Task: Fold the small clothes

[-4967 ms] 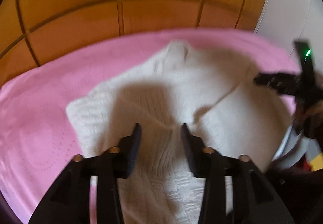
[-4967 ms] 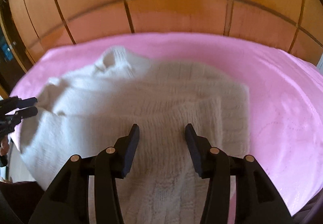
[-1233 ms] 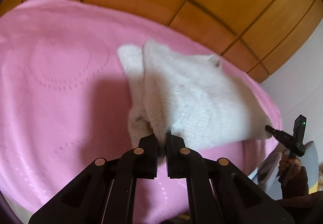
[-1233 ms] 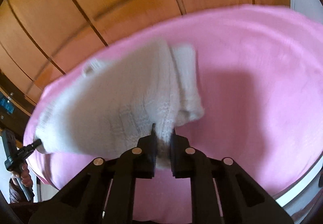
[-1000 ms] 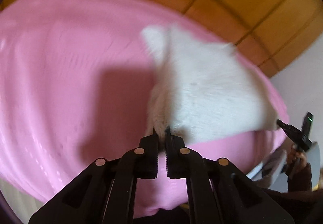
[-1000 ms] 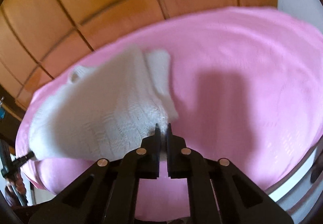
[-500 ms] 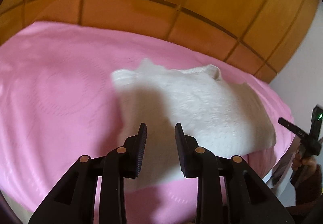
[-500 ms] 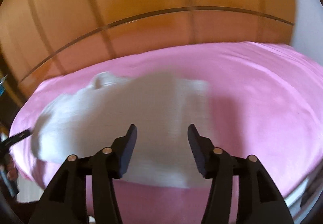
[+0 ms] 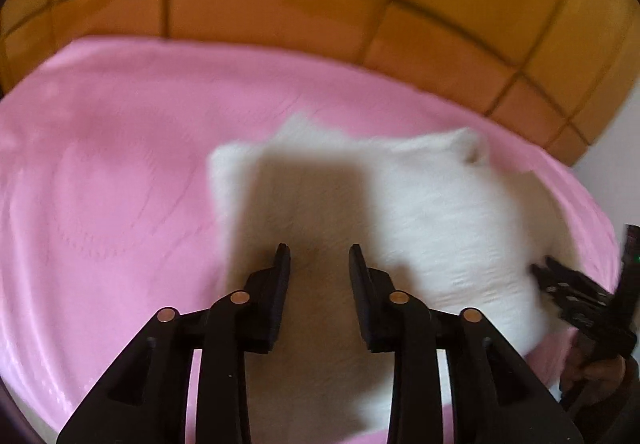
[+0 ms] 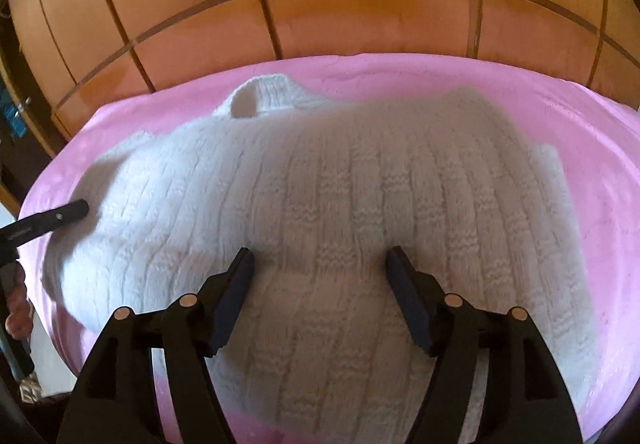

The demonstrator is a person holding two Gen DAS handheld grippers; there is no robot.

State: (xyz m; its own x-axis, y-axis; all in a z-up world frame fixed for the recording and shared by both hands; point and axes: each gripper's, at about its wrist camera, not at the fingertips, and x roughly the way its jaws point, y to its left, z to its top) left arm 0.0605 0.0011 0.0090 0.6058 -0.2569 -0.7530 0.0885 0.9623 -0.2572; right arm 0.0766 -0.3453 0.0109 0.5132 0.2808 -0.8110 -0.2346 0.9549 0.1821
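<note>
A white ribbed knit sweater [image 10: 360, 204] lies folded on the pink bedspread [image 10: 600, 164], its collar [image 10: 260, 96] toward the far side. My right gripper [image 10: 320, 256] hovers over the sweater's near part. Its jaws are opening wide and the pads press on nothing. In the left wrist view the sweater [image 9: 432, 212] is blurred. My left gripper [image 9: 318, 256] is over its left half, its jaws opening with only a narrow gap, nothing pinched. Each gripper shows in the other's view: the right gripper [image 9: 540, 272] at the sweater's right edge, the left gripper [image 10: 80, 209] at its left edge.
A wooden panelled headboard [image 10: 320, 24] rises behind the bed. The pink bedspread [image 9: 100, 184] stretches wide to the left of the sweater. A person's hand [image 10: 16, 308] holds the left gripper's handle, past the bed's near left edge. A white wall [image 9: 612, 164] stands at right.
A second ago both grippers were shut on the sweater's near corners. Both have let go, spread their jaws and moved in over the garment, which now lies flat.
</note>
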